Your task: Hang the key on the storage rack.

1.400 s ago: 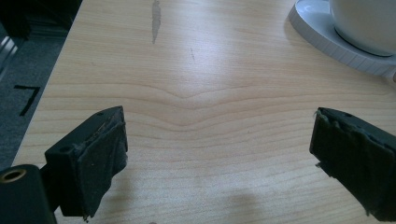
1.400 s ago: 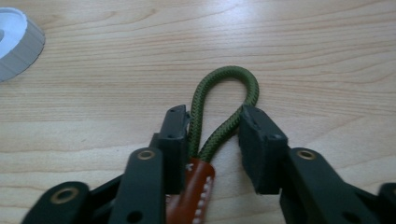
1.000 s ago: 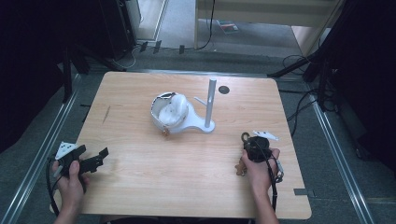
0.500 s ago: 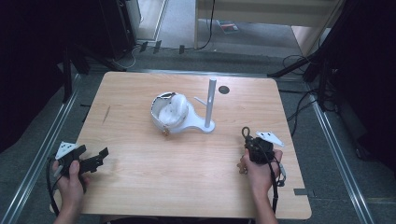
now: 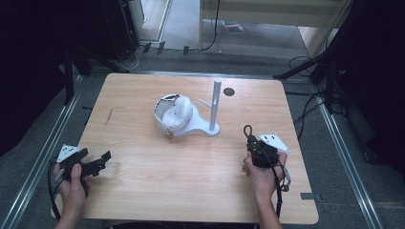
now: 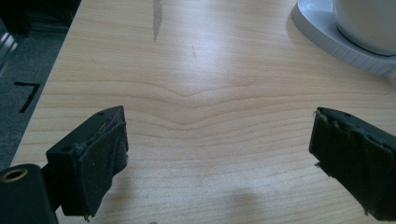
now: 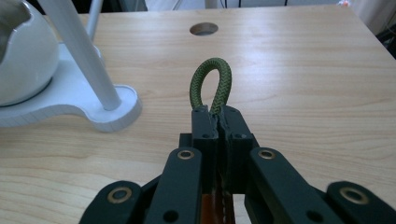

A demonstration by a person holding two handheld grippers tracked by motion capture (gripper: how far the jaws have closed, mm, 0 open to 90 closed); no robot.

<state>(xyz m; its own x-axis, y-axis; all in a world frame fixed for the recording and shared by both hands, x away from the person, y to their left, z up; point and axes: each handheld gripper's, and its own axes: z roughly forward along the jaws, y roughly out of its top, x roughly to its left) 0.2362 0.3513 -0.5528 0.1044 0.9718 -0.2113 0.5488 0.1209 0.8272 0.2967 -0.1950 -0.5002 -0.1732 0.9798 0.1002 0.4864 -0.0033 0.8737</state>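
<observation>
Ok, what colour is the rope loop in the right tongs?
Olive green with a braided weave; the rope loop shows best in the right gripper view.

From the high view you look forward and down over the whole table [image 5: 143, 186], your hands entering at its near edge. Your left gripper view sits low and close over the wood, facing toward the white stand [image 6: 327, 37] at its far right. Your right gripper view looks far along the table, close to it. Both gripper views share that stand [image 7: 112, 112] with the high view [image 5: 210, 130].
</observation>
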